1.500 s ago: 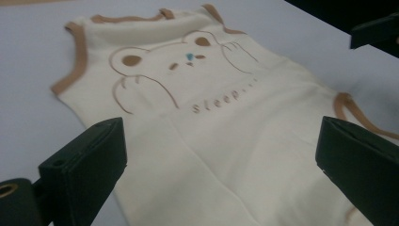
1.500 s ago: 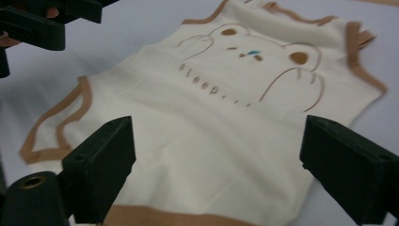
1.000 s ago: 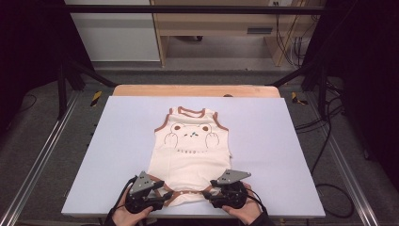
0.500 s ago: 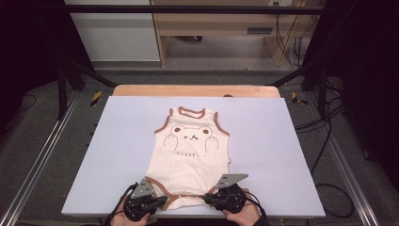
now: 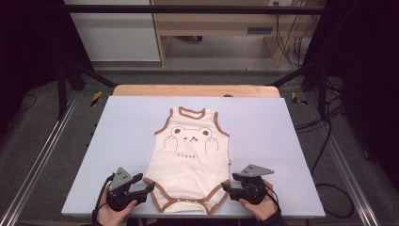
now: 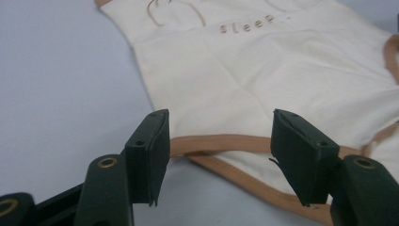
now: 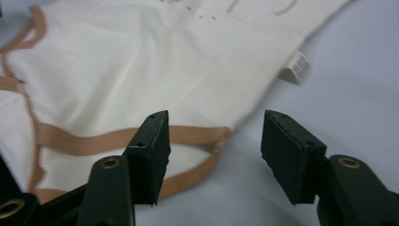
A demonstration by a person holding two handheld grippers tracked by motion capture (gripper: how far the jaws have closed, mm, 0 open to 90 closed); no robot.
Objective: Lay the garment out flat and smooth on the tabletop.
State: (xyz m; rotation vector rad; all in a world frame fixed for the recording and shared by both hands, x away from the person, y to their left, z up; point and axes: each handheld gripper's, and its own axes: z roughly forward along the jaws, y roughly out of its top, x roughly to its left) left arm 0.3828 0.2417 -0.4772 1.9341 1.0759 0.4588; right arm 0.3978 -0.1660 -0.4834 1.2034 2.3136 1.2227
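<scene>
Near the front edge of the desk (image 5: 113,141), the left tongs (image 5: 149,187) and the right tongs (image 5: 226,187) sit at either side of a cream baby bodysuit (image 5: 190,162), each held in a hand. Both pairs of jaws have just been opening and now stand spread, with nothing pinched between them. From the left gripper view, the left tongs (image 6: 219,150) face the brown-trimmed leg opening (image 6: 221,142) at the bodysuit's lower left corner; the trim lies on the desk between and just beyond the 2 black jaws, untouched by either pad. From the right gripper view, the right tongs (image 7: 214,148) face the matching brown trim (image 7: 188,134) at the lower right corner, again lying loose just ahead of the jaws.

Beyond the tongs, the bodysuit lies flat and spread out, front side up, its crotch end close to the front edge of the desk and its neck pointing toward the back edge, about midway between the left and right edges. A bear face (image 5: 190,135) is printed on the chest with a line of small letters below it. A small white label (image 7: 295,67) sticks out from the side seam on the right.
</scene>
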